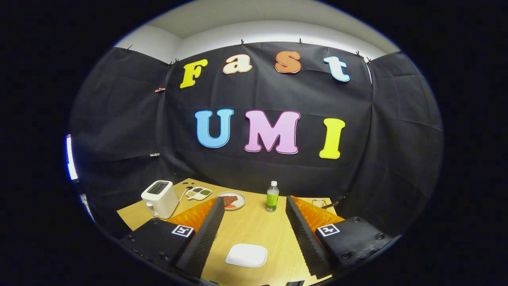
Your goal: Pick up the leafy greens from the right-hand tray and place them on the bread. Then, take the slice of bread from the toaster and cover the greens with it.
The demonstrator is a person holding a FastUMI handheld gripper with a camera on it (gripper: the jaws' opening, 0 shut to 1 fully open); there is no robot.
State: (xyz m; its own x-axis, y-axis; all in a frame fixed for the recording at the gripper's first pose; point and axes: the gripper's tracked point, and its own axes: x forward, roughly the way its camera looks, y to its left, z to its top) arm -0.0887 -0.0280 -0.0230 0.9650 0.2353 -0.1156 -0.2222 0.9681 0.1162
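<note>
Gripper [254, 232] held above a pale wooden table [254, 226], its two ribbed fingers [200, 238] spread wide apart, gripping nothing. Between the fingers, lying flat on the wood: one white plate [246, 255] of rounded-rectangle shape, smooth, long axis running across from finger to finger. Beyond the left finger, one white toaster [160, 198], boxy with rounded corners, glossy plastic, dark slot on top; slice of bread inside not to be made out. Just behind the toaster, one small white tray [199, 193] with compartments holding green and brownish bits, too small to tell apart. Beside it, one round plate [231, 200] carrying something reddish-brown. Near the middle, one clear bottle [272, 196], upright, green label, white cap. Behind the right finger, one tray [320, 203], mostly hidden; leafy greens there not to be told.
</note>
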